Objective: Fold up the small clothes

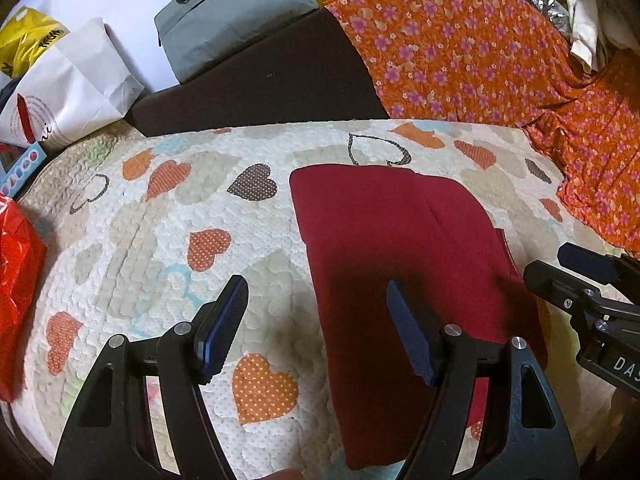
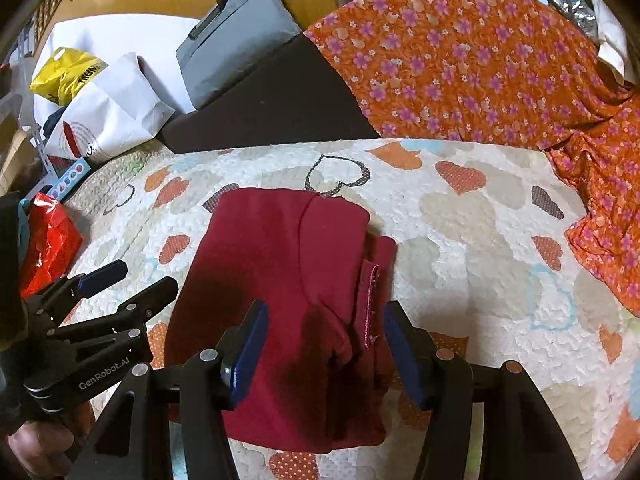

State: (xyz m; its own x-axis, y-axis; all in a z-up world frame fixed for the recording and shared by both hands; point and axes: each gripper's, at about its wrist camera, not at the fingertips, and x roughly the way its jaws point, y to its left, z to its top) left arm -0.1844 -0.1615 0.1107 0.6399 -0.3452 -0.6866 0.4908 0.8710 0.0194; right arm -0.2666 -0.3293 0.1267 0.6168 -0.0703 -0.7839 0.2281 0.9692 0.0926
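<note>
Dark red garment (image 1: 400, 248) lies folded flat on the heart-print quilt (image 1: 160, 220) covering the bed, roughly in the middle, nearer the right side in the left wrist view. In the right wrist view the garment (image 2: 288, 280) shows layered folds, with a stitched hem strip along its right edge.

Left gripper (image 1: 316, 320) hovers with its fingers spread wide – nothing between them; 1 blue pad sits over the quilt, the other over the garment's left part. Whether it touches the cloth, cannot tell. Right gripper (image 2: 324, 344) is also spread apart, 2 pads straddling the near part of the garment, not pinching it.

Each gripper shows in the other's view: left gripper (image 2: 120, 284) to the left of the garment, right gripper (image 1: 560, 268) just beside its right edge.

Behind the quilt – orange flowered cloth (image 1: 480, 60), grey case (image 1: 232, 20), white paper bag (image 1: 76, 84), yellow bag (image 1: 28, 40). Red shiny bag (image 1: 16, 280) at left edge.
</note>
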